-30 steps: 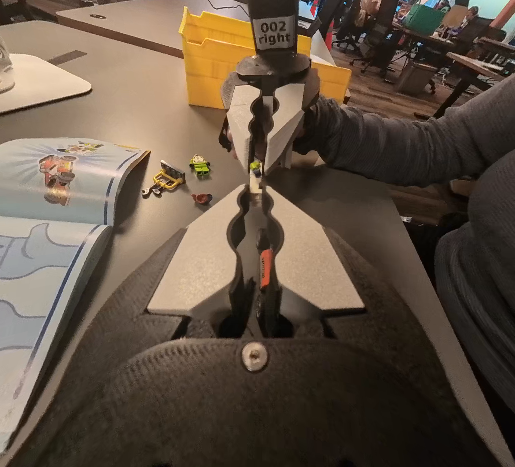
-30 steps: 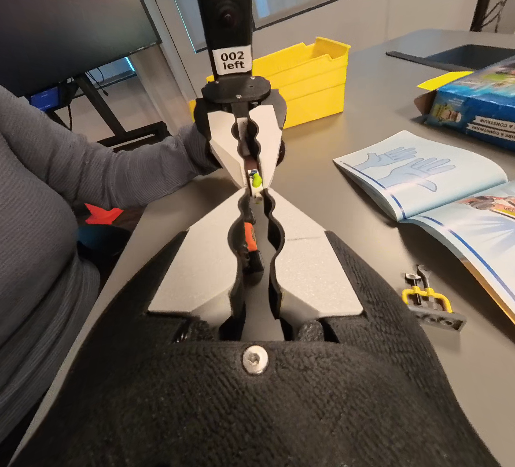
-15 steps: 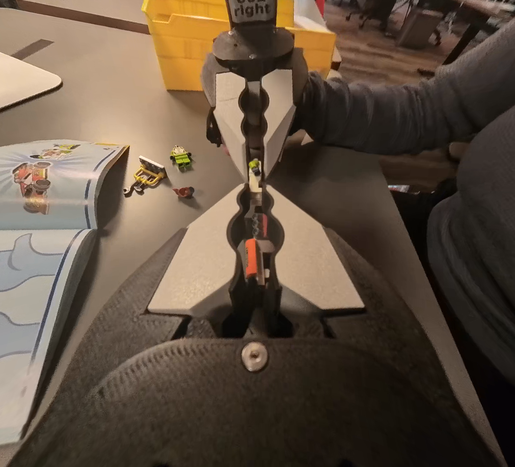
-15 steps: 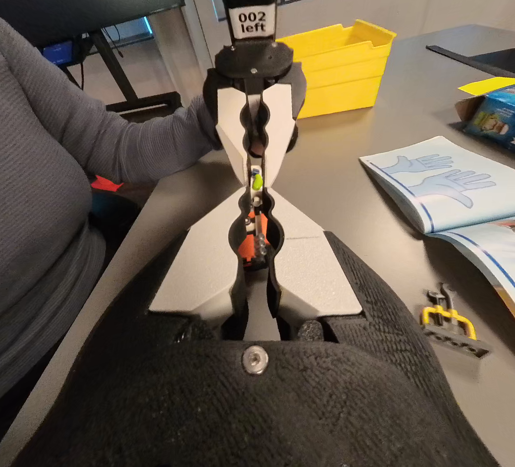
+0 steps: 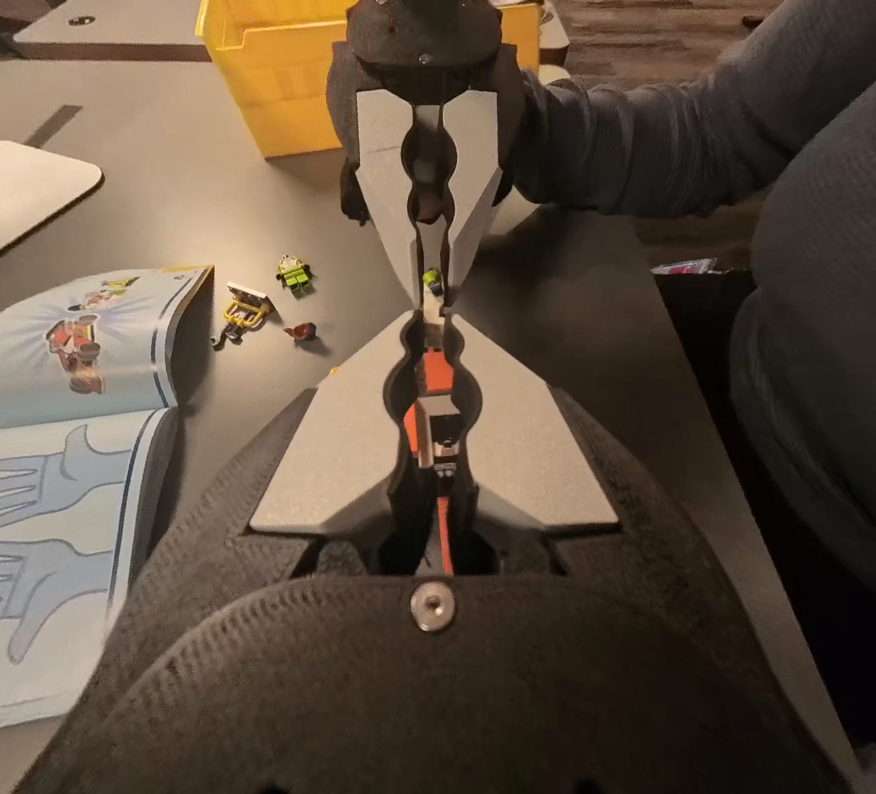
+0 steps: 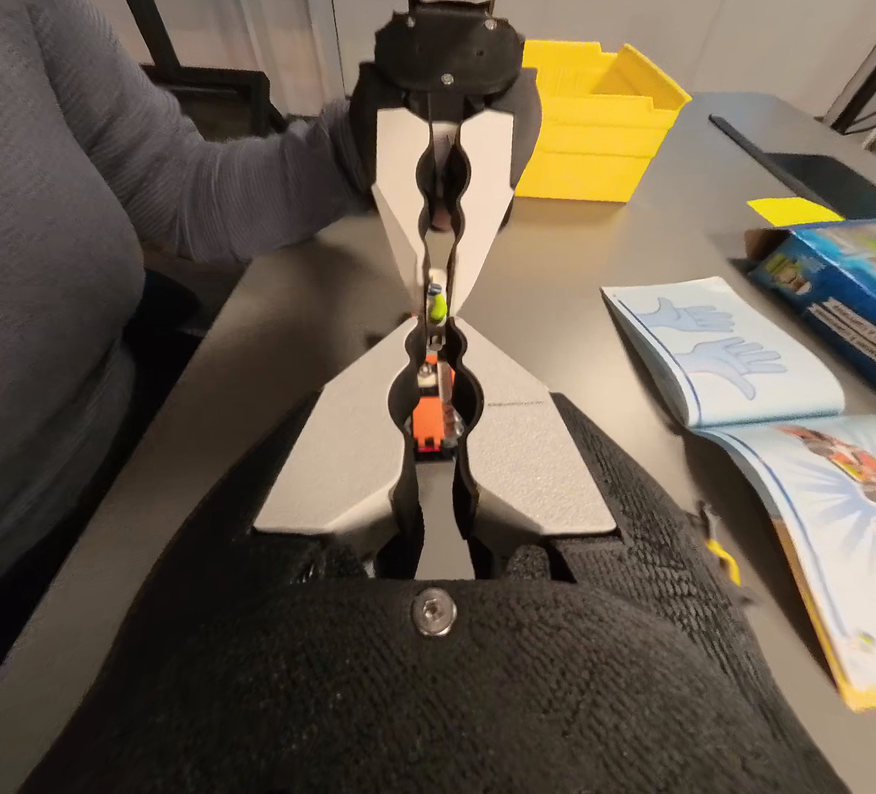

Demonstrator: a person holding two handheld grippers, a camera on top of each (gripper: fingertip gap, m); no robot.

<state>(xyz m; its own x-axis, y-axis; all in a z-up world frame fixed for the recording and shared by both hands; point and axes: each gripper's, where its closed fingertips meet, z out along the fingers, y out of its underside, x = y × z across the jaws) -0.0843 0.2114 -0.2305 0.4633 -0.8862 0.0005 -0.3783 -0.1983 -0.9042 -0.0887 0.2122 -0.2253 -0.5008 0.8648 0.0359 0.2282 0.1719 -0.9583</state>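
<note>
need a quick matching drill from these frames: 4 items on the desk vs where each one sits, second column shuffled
Items:
1. yellow bin
2. lime minifigure body
3. blue box
4. open booklet

Places:
A. behind the booklet in the right wrist view
B. left edge of the left wrist view
C. far side of the desk
D. flat on the desk beside a yellow-handled piece

Pairs: 1-C, 2-D, 3-A, 4-B

each wrist camera sits just behind its own fingers, looking down toward 12 o'clock, facing the other across the grey table (image 5: 142, 183); both share the yellow bin (image 6: 592, 146).
</note>
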